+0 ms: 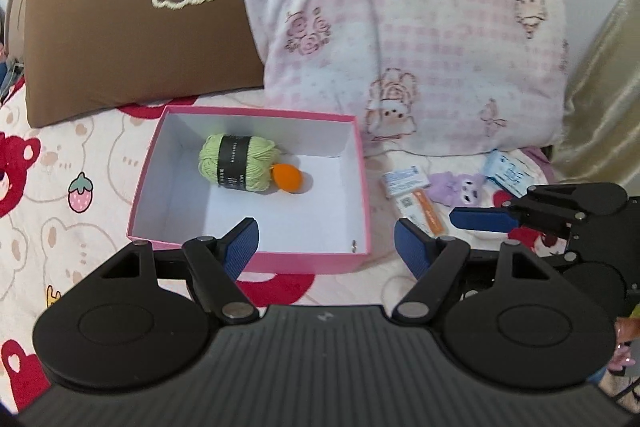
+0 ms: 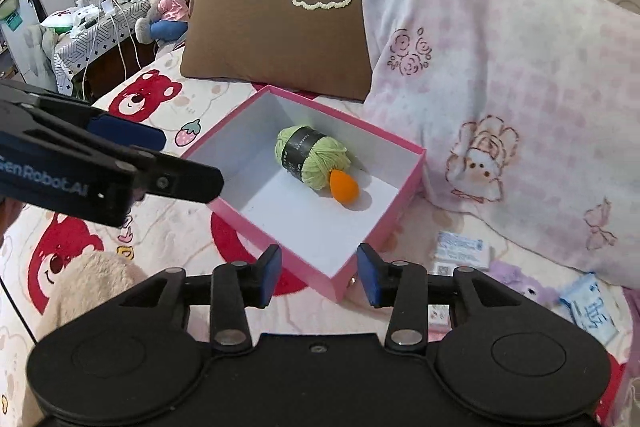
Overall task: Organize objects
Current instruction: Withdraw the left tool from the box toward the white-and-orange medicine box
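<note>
Bear-print bedspread [image 1: 100, 155]; pink box [image 1: 256, 261] holds green yarn [image 1: 239, 163] touching orange egg-shaped sponge [image 1: 287, 178]. Left gripper [image 1: 326, 241] and right gripper [image 2: 319, 275] both gape, nothing between.

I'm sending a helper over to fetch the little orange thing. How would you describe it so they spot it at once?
Find the pink box on the bear-print bedspread, in front of the brown pillow. Inside it lies a green yarn ball with a black band. The orange egg-shaped sponge rests against that yarn: the smaller, smooth one, with no band.
</note>
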